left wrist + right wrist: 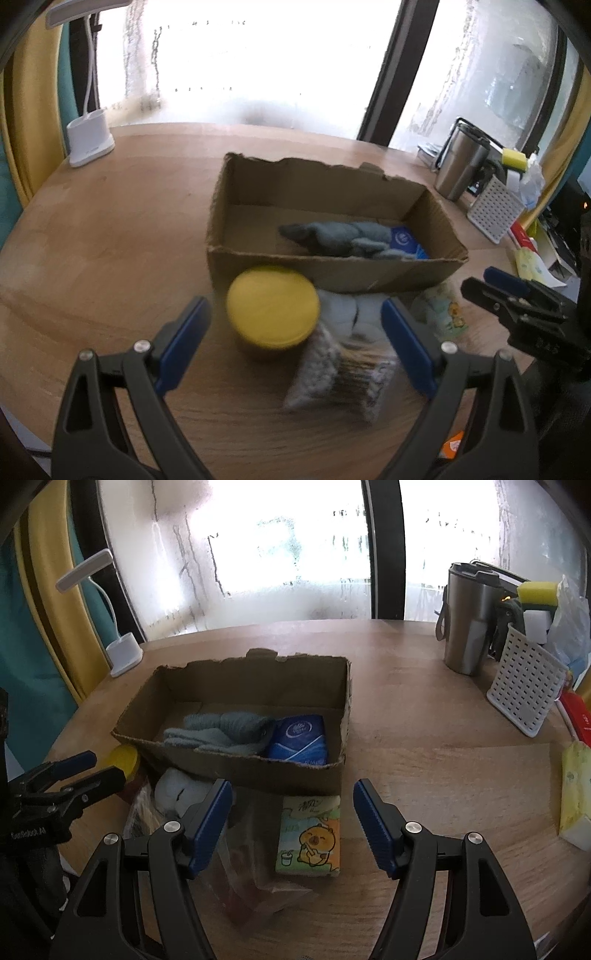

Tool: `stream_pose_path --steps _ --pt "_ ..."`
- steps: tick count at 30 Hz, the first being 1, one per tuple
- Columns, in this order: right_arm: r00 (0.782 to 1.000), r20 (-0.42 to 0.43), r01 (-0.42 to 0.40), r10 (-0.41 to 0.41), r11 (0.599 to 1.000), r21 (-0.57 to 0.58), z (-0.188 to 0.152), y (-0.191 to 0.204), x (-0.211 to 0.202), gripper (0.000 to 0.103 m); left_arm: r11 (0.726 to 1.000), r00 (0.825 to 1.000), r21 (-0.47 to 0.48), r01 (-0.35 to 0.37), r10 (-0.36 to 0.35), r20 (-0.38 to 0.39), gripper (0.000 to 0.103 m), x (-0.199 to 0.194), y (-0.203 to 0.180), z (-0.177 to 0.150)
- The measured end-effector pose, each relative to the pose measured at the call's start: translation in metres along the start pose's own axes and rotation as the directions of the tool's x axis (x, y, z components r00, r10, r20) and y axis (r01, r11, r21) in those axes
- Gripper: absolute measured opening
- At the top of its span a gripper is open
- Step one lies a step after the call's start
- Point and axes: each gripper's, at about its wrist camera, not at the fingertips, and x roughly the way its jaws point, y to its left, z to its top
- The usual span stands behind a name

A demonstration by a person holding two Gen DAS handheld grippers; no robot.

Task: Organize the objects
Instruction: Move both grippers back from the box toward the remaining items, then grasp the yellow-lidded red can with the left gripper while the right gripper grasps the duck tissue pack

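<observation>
Jaws of both grippers stand spread with nothing pinched between them. The left gripper [295, 332] hangs over a jar with yellow lid [272, 312], a clear bag of small items [332, 373] and a pale grey cloth [345, 310], which lie close together on the wooden table [110, 240]. The right gripper [291, 823] hangs over a cartoon tissue pack [310, 838], which lies flat on the table just in front of the cardboard box [258, 771]. Inside the box are a grey-blue knitted thing [221, 731] and, beside it on the right, a blue packet [301, 738]. Farther away, a steel mug [469, 620] and a white perforated basket [524, 686] stand at the right, and a white lamp base [89, 138] stands at the far left near the window.
</observation>
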Motion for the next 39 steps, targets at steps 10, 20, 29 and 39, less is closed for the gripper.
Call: stream_pose_path --steps 10,20,29,39 --pt "1.0 -0.029 -0.006 0.006 1.0 0.005 -0.01 -0.003 0.011 0.071 0.999 1.0 -0.019 -0.027 0.027 -0.003 0.094 0.004 0.006 -0.006" --pt "0.998 -0.063 0.002 0.0 1.0 0.025 -0.014 -0.015 0.027 0.071 0.998 0.998 -0.026 -0.053 0.052 -0.022 0.094 0.021 0.01 -0.005" --pt "0.996 -0.092 0.007 -0.004 0.999 0.033 -0.012 -0.023 0.04 0.071 0.998 0.998 -0.02 -0.06 0.059 -0.036 0.094 0.031 0.014 -0.002" --pt "0.991 -0.134 0.019 -0.016 1.0 0.021 -0.015 -0.022 0.052 0.071 0.998 0.997 -0.008 -0.066 0.066 -0.047 0.089 0.038 0.018 -0.001"
